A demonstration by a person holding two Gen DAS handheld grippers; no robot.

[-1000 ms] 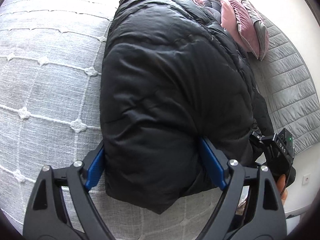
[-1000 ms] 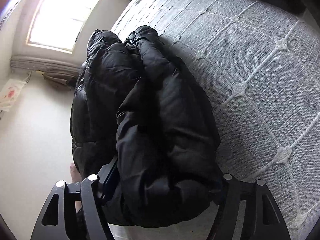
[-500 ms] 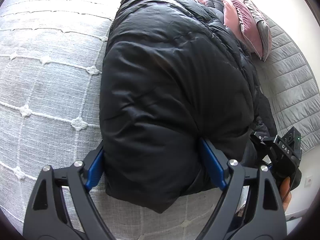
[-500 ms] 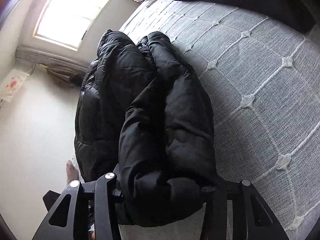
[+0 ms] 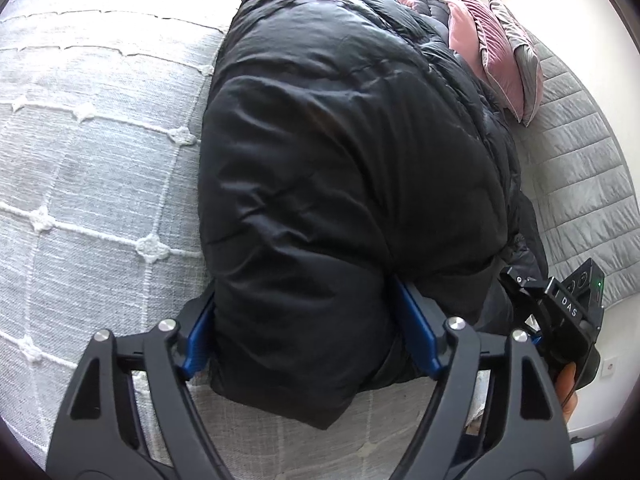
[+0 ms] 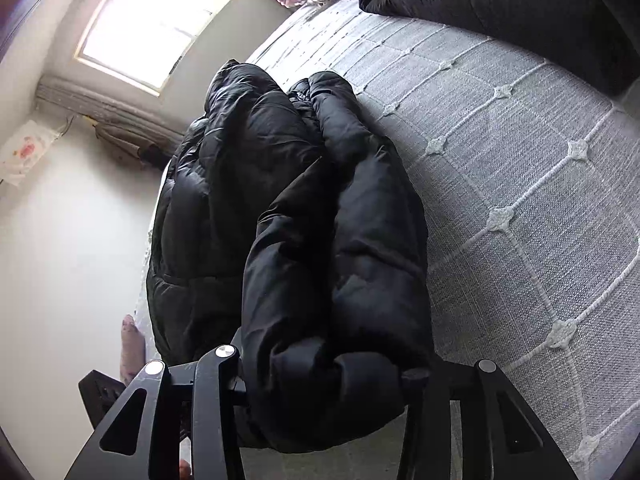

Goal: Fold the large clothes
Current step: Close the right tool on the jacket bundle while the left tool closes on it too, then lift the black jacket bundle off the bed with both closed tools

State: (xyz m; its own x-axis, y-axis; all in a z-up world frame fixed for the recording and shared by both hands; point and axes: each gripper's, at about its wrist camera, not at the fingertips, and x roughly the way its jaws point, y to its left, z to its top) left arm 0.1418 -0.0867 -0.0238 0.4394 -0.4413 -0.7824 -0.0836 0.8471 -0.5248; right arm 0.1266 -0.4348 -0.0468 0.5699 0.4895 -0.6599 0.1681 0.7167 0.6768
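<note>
A: Left wrist view: black puffer jacket (image 5: pixel 340 168) is lying bunched on the grey bedspread (image 5: pixel 88 184), filling the middle of the frame. Left gripper (image 5: pixel 308 336) is squeezing the near fold, blue fingers (image 5: pixel 420 332) pressing both sides, having just closed in a bit.

B: Fingertips visible?

A: No, the padding is hiding them. Right gripper (image 5: pixel 560 312) is poking in at lower right, mostly cut off, a bit of hand (image 5: pixel 568 388) under it.

B: Right wrist view?

A: Same jacket (image 6: pixel 320 240), lower centre, near the bed edge. Right gripper (image 6: pixel 332 380) has been closing and is clamping a thick roll of it; its fingers are buried in fabric. Something black at upper right is cropped, can't identify. Pink cushion (image 5: pixel 488 44) at upper right in the left view, partly behind the jacket.
</note>
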